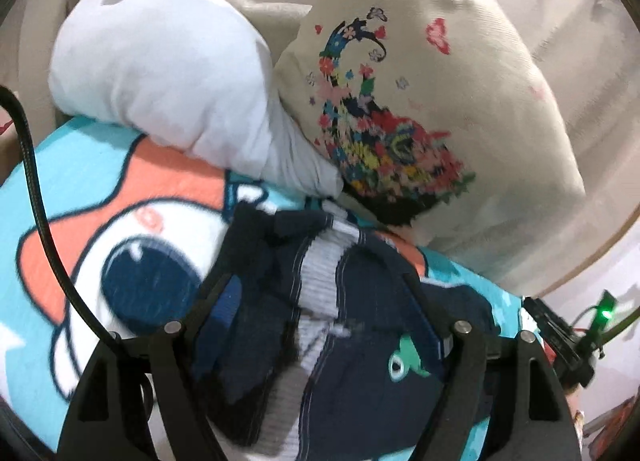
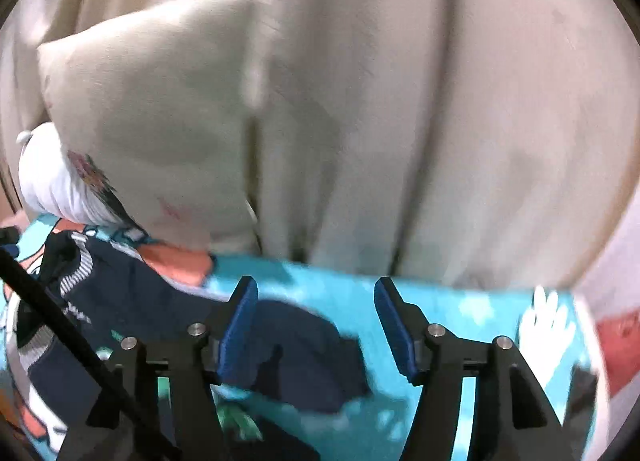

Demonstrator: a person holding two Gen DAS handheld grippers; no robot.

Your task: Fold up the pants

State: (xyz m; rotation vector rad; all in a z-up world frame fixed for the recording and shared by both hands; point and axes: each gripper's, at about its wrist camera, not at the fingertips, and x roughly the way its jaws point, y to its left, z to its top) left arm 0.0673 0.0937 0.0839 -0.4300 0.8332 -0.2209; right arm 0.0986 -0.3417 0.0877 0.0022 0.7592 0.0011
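Small navy pants (image 1: 360, 341) with white ribbed side stripes and a green frog patch lie bunched on a turquoise cartoon blanket (image 1: 80, 189). My left gripper (image 1: 316, 285) hangs right over them with its jaws spread wide around the bunched cloth, fingertips partly hidden by the fabric. In the right wrist view the pants (image 2: 296, 357) lie at lower left on the blanket (image 2: 460, 313). My right gripper (image 2: 316, 293) is open and empty, its left blue pad (image 2: 240, 325) at the edge of the navy cloth.
A white plush toy (image 1: 160, 73) and a beige cushion with a flower print (image 1: 420, 101) rest on the blanket's far edge, against a beige sofa back (image 2: 400, 101). The cushion shows in the right wrist view (image 2: 152, 129). A black cable (image 1: 36, 189) hangs at left.
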